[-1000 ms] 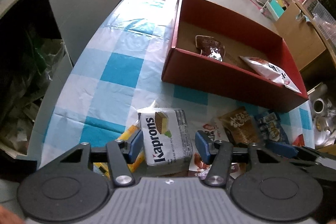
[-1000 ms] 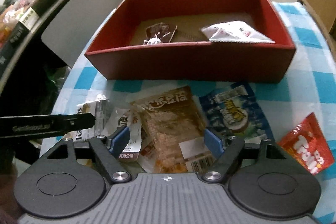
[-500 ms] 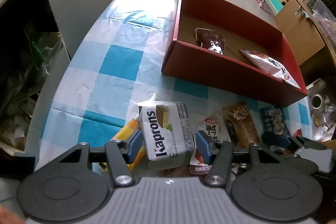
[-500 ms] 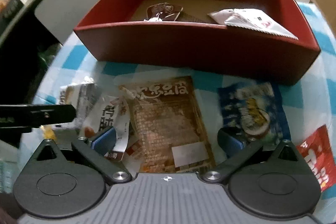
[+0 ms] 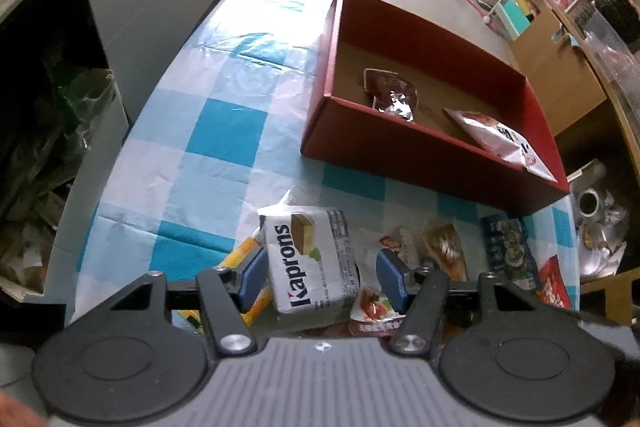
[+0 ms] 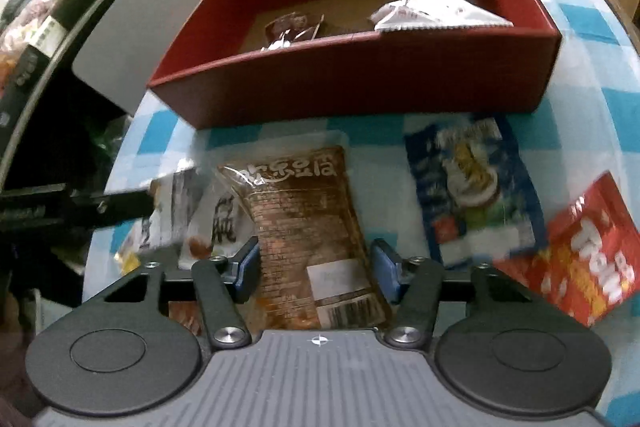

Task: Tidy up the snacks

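Observation:
A red box (image 5: pixel 424 151) holds a dark brown wrapper (image 5: pixel 390 93) and a white pouch (image 5: pixel 496 139); it also shows in the right wrist view (image 6: pixel 360 87). My left gripper (image 5: pixel 322 277) is open around a white Kaprons wafer pack (image 5: pixel 310 263), its pads beside the pack with a gap on the right. My right gripper (image 6: pixel 316 269) is open, its jaws either side of a brown snack pouch (image 6: pixel 312 231) lying flat on the checked cloth. The left gripper's arm (image 6: pixel 76 207) shows at the left of the right wrist view.
On the blue-and-white checked cloth (image 5: pixel 224 131) lie a yellow packet (image 5: pixel 240 255), a white-and-red pouch (image 6: pixel 216 227), a blue pouch (image 6: pixel 472 191) and a red Trolli bag (image 6: pixel 588 251). The table's left edge drops to a dark cluttered space (image 5: pixel 36 131).
My right gripper has narrowed its jaws around the brown pouch and shifted left. My left gripper has pulled back slightly, the Kaprons pack still between its open jaws.

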The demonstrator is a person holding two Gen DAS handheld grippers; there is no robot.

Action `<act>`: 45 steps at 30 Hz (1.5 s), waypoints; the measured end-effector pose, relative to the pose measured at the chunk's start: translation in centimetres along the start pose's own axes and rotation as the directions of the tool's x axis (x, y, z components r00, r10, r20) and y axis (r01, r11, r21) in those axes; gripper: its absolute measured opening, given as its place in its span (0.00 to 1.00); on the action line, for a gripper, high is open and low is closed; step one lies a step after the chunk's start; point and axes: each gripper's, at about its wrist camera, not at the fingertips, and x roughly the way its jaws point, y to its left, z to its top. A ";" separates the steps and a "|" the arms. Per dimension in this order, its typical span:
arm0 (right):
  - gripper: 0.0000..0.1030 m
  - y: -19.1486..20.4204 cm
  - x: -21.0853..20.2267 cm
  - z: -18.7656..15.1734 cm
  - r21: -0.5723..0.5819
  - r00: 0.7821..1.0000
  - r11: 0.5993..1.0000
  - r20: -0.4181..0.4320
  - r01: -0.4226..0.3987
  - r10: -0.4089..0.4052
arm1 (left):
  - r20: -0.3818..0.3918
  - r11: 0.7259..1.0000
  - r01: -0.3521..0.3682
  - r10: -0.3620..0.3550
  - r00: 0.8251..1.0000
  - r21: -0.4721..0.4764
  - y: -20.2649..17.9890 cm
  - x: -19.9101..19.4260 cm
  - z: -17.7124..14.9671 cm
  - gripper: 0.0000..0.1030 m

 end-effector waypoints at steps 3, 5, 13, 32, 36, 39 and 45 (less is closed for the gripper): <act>0.57 1.1 -0.9 -1.6 -0.032 1.000 0.999 -0.004 0.020 -0.020 | -0.010 1.000 -0.005 0.005 1.000 0.004 0.1 0.2 -0.3 0.52; 0.43 1.7 -1.8 -2.7 -0.044 1.000 0.999 0.005 0.025 -0.025 | -0.012 1.000 -0.013 0.013 1.000 -0.003 0.4 0.3 -0.3 0.52; 0.59 1.9 -1.7 -2.3 -0.087 0.993 0.990 0.037 0.114 -0.111 | -0.015 0.999 -0.040 0.040 0.999 -0.016 -0.1 1.7 -0.3 0.53; 0.39 -1.3 -3.8 -3.8 -0.033 0.995 0.996 0.053 0.081 -0.080 | -0.001 0.993 0.034 -0.034 0.999 0.113 -4.3 2.4 -1.3 0.28; 0.37 -0.8 -4.5 -4.2 -0.034 0.995 0.996 0.064 0.082 -0.080 | -0.005 0.989 0.016 -0.015 1.000 0.150 -4.9 2.9 -1.7 0.31; 0.36 -0.3 -4.0 -4.4 -0.055 0.993 0.992 0.056 0.109 -0.106 | -0.015 0.988 -0.012 0.014 1.000 0.154 -5.3 3.7 -1.7 0.39; 0.45 -1.2 -3.1 -3.8 -0.032 0.992 0.992 0.041 0.122 -0.121 | -0.031 0.998 0.042 -0.040 0.999 0.053 -3.7 3.9 -0.9 0.38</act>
